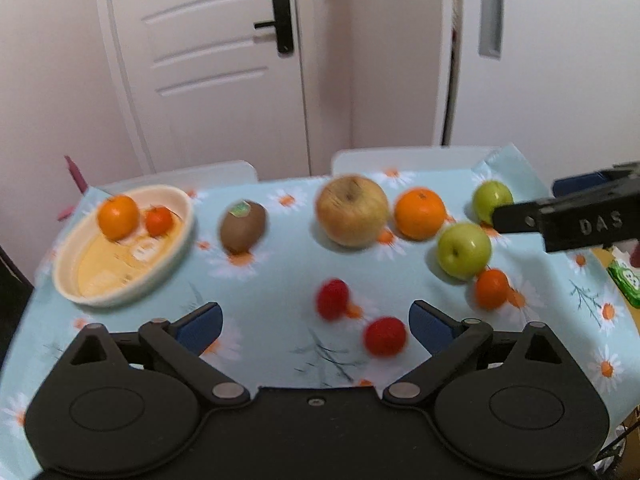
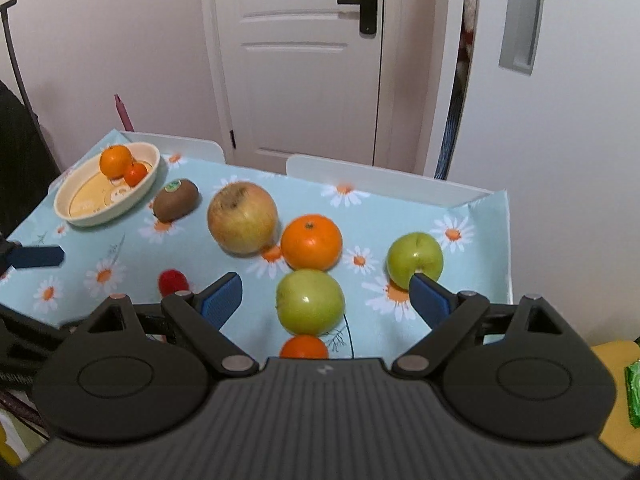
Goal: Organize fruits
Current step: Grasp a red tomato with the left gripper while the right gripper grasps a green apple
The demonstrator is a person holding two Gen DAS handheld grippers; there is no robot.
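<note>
A cream bowl [image 1: 176, 248] at the table's left holds an orange [image 1: 118, 217] and a small tangerine [image 1: 159, 221]. On the cloth lie a kiwi [image 1: 243, 227], a large yellow apple [image 1: 352, 211], an orange [image 1: 419, 213], two green apples [image 1: 463, 250] [image 1: 491, 200], a tangerine [image 1: 491, 288] and two red fruits [image 1: 332, 299] [image 1: 385, 336]. My left gripper [image 1: 316, 320] is open above the red fruits. My right gripper [image 2: 326, 294] is open, with the near green apple [image 2: 310, 301] between its fingers and the small tangerine [image 2: 304, 347] just below.
The table has a light blue daisy cloth [image 1: 280, 280] and two white chair backs [image 2: 376, 178] behind it. A white door [image 2: 296, 60] stands beyond. A green packet [image 2: 634, 394] lies on a yellow surface at the right.
</note>
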